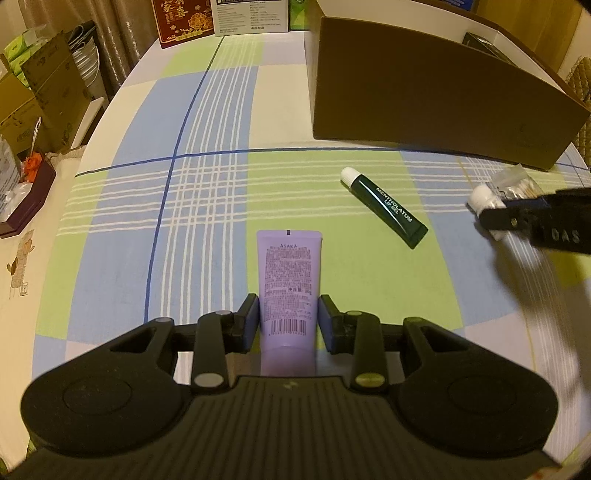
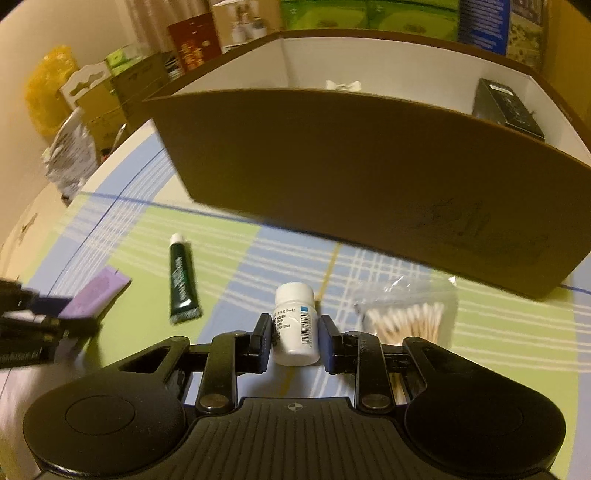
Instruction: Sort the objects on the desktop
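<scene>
My left gripper is shut on a lilac tube, its pads pressing both sides near the barcode. A dark green lip-gel tube with a white cap lies on the checked tablecloth, to the right and further off. In the right wrist view my right gripper is shut on a small white bottle that stands on the cloth. Beside the bottle lies a clear bag of cotton swabs. That view also shows the green tube and, at far left, the left gripper holding the lilac tube.
A large brown open box stands just beyond the objects; inside it are a black carton and a small white item. Printed cartons line the table's far edge. Cardboard boxes and clutter stand off the table's left edge.
</scene>
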Motion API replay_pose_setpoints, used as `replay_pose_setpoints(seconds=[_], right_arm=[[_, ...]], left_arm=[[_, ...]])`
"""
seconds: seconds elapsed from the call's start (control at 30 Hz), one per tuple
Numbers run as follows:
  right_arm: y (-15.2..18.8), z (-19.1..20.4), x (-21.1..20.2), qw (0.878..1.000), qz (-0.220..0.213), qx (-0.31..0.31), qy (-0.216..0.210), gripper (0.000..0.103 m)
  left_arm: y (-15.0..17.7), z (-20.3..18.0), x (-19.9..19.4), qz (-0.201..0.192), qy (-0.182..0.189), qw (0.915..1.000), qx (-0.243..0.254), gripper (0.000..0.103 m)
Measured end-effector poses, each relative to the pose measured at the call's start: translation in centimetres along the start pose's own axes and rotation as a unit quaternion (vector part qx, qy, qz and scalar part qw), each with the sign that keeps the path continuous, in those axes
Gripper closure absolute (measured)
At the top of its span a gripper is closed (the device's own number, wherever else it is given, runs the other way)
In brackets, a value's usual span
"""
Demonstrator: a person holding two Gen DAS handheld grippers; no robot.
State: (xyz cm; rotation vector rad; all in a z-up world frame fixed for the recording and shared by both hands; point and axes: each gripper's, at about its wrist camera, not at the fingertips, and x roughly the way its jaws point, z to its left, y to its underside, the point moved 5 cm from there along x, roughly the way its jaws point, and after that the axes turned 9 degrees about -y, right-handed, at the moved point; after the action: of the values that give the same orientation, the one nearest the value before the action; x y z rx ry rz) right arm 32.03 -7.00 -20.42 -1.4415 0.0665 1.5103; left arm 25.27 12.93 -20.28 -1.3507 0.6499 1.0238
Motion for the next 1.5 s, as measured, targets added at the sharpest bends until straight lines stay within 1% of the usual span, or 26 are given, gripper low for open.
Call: replay_pose_setpoints(seconds=[0.27,0.4,0.5,0.57,0.6,0.73,0.83,0.87,0.9,0.97,1.03,1.07,1.1,1.13,1.17,1.2,1.23,1.33,1.5], right_arm=[[3.9,0.4,-3.1,0.999,0.027,-0.001,-0.02,0.079],[5.8,0.2,-4.7,0.999,0.029,0.006,-0.015,0.079],[6.6,-0.1,-5.2,0.999,0.028,0.008,-0.015,0.079],[6.6,-0.2,-5.3,0.999,0.028,0.007,-0.015,0.079],[6.6,-0.1,-5.3,1.0,0.028,0.006,-0.013,0.079],[6.4,0.2,-4.9,1.0,0.026,-0.011,-0.001,0.079],[6.3,0.4,-4.6,0.999,0.023,-0.021,0.007,0.079],[6.2,0.4,-4.4,0.999,0.021,-0.023,0.009,0.079],[6.2,0.4,-4.3,0.999,0.02,-0.025,0.011,0.079],[6.2,0.5,-4.2,0.999,0.018,-0.029,0.016,0.079],[6.1,0.6,-4.1,0.999,0.017,-0.034,0.02,0.079],[6.1,0.6,-4.0,0.999,0.017,-0.037,0.021,0.079],[6.1,0.6,-4.0,0.999,0.017,-0.039,0.022,0.079],[6.1,0.6,-4.0,0.999,0.016,-0.039,0.023,0.079],[6.0,0.6,-3.9,0.999,0.016,-0.038,0.023,0.079],[6.0,0.6,-4.0,0.999,0.015,-0.037,0.023,0.079],[6.0,0.6,-3.9,0.999,0.015,-0.036,0.024,0.079],[6.0,0.7,-4.0,0.999,0.015,-0.035,0.025,0.079],[6.0,0.6,-4.0,0.999,0.013,-0.029,0.027,0.079]], left_arm=[[1.6,-0.4,-1.3,0.017,0.008,0.9998,-0.005,0.074],[2.6,-0.7,-2.1,0.015,0.008,0.9998,-0.004,0.074],[2.2,-0.5,-1.8,0.02,0.011,0.9996,-0.019,0.074],[1.6,-0.2,-1.7,0.021,0.013,0.9992,-0.033,0.071],[1.3,-0.2,-1.6,0.019,0.01,0.9992,-0.035,0.07],[0.5,-0.6,-0.7,0.023,-0.007,0.9993,-0.028,0.068],[0.2,-0.9,-0.3,0.02,-0.018,0.9994,-0.021,0.058],[0.2,-0.9,-0.2,0.021,-0.019,0.9994,-0.021,0.05],[0.2,-0.9,-0.1,0.021,-0.018,0.9994,-0.021,0.046],[0.2,-0.7,0.1,0.02,-0.018,0.9993,-0.026,0.042],[0.2,-0.7,0.2,0.016,-0.02,0.9994,-0.024,0.041],[0.2,-0.8,0.2,0.014,-0.019,0.9995,-0.022,0.043],[0.2,-0.8,0.2,0.01,-0.014,0.9996,-0.022,0.051],[0.2,-0.9,0.1,0.001,-0.01,0.9998,-0.019,0.056],[0.2,-1.1,0.1,-0.005,-0.008,0.9998,-0.015,0.064],[0.2,-1.2,0.0,-0.011,-0.004,0.9998,-0.013,0.074],[0.2,-1.2,-0.1,-0.014,0.004,0.9998,-0.014,0.074],[0.5,-1.4,-0.3,-0.019,0.006,0.9998,-0.004,0.075],[0.9,-1.7,-0.6,-0.012,0.011,0.9999,0.001,0.075]])
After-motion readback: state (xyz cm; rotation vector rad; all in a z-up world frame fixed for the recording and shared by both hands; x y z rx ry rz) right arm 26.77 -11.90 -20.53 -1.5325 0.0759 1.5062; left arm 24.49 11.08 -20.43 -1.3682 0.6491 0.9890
